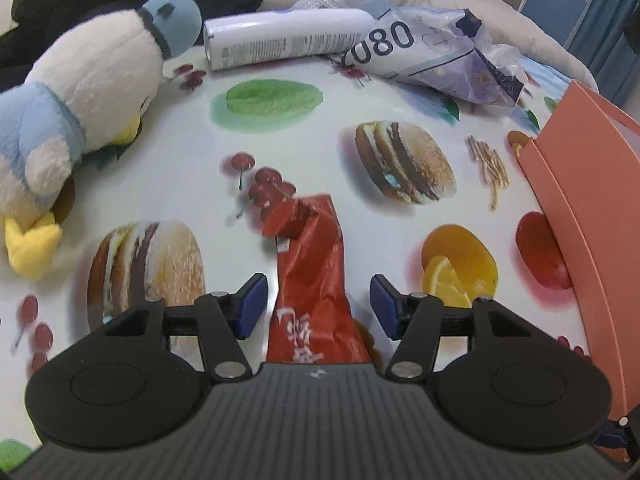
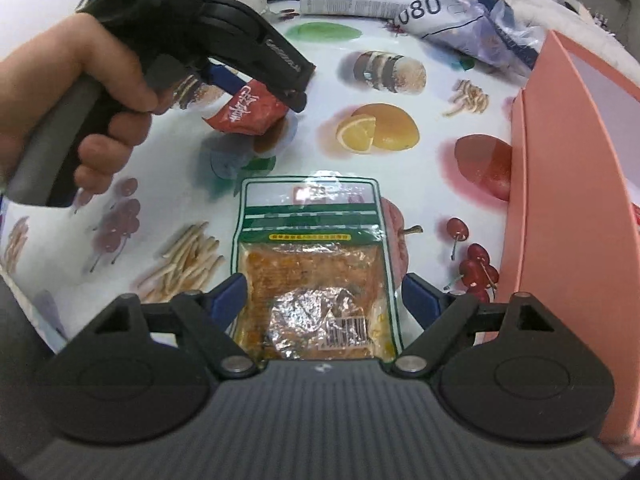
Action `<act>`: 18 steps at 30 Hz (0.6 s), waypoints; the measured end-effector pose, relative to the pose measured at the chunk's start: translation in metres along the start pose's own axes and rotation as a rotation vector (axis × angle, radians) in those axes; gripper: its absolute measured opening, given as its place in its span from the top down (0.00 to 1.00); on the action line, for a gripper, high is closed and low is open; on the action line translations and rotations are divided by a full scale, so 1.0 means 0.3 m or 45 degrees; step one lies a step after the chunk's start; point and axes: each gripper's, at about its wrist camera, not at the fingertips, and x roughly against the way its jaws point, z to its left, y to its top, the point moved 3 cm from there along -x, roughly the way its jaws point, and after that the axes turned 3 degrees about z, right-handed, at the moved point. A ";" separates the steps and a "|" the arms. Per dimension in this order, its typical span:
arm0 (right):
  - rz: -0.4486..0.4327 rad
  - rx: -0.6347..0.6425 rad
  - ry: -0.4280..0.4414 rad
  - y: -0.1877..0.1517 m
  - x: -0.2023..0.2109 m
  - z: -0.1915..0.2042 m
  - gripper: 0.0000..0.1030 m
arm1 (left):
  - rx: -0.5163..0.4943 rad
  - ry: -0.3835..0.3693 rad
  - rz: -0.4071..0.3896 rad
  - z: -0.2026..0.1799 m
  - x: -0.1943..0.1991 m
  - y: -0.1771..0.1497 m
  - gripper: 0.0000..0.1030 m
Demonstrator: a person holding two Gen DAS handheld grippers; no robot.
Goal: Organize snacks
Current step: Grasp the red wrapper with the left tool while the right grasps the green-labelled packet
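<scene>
On the printed tablecloth (image 1: 280, 128), the left gripper (image 1: 318, 304) stands wide astride the red snack packet (image 1: 316, 280), pads clear; the pink box (image 1: 580, 216) walls the right; right wrist alone shows the right gripper (image 2: 322, 300) wide around the clear snack pouch (image 2: 316, 264).

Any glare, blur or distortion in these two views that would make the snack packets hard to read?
Left wrist: strong fisheye bending at the edges; the red packet looks slightly motion-smeared, its print soft. Right wrist: same bending; glare on the clear packet at its top seal and on the foil inside, washing out the label; the barcode shows but is too small to read. The hand at left is sharp enough.
</scene>
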 end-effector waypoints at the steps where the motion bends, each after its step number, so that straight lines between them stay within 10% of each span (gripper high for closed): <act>1: 0.003 0.006 0.017 0.002 -0.004 -0.002 0.17 | -0.009 0.007 -0.007 -0.001 -0.004 0.003 0.45; 18: -0.042 0.048 0.099 0.024 -0.011 0.013 0.50 | -0.026 0.070 -0.026 -0.004 0.045 -0.018 0.65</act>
